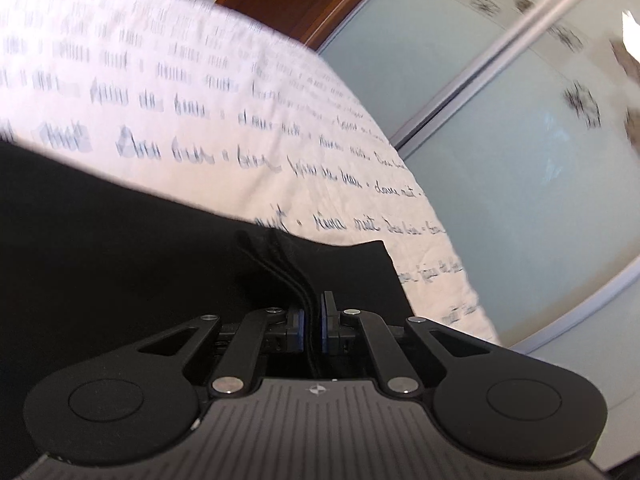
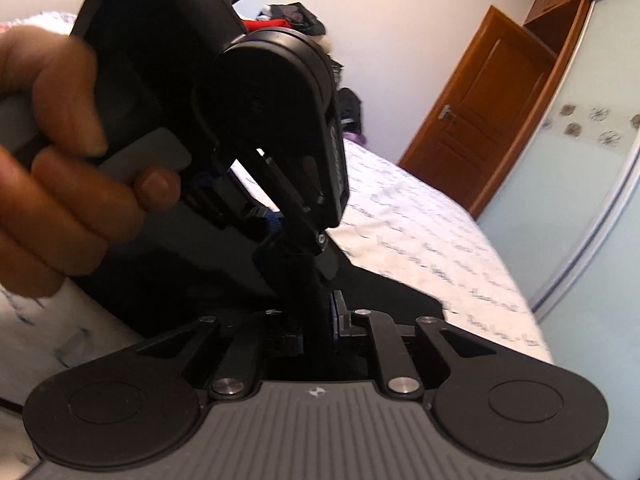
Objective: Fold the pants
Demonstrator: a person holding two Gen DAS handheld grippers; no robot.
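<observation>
The black pants (image 1: 120, 248) lie on a white bedspread with blue script (image 1: 200, 100). My left gripper (image 1: 313, 320) is shut on a bunched edge of the pants, a fold of black cloth standing between its blue pads (image 1: 326, 312). In the right wrist view my right gripper (image 2: 318, 330) is shut on a black strand of the pants (image 2: 304, 276), lifted above the bed. The left gripper (image 2: 276, 224) shows there too, held by a hand (image 2: 60, 184), just beyond my right fingertips and clamped on the same bunch of cloth.
The bed (image 2: 420, 232) runs toward a brown wooden door (image 2: 480, 108). Frosted sliding wardrobe doors (image 1: 500, 160) stand along the bed's right side. A pile of clothes (image 2: 296, 16) sits at the far end by the wall.
</observation>
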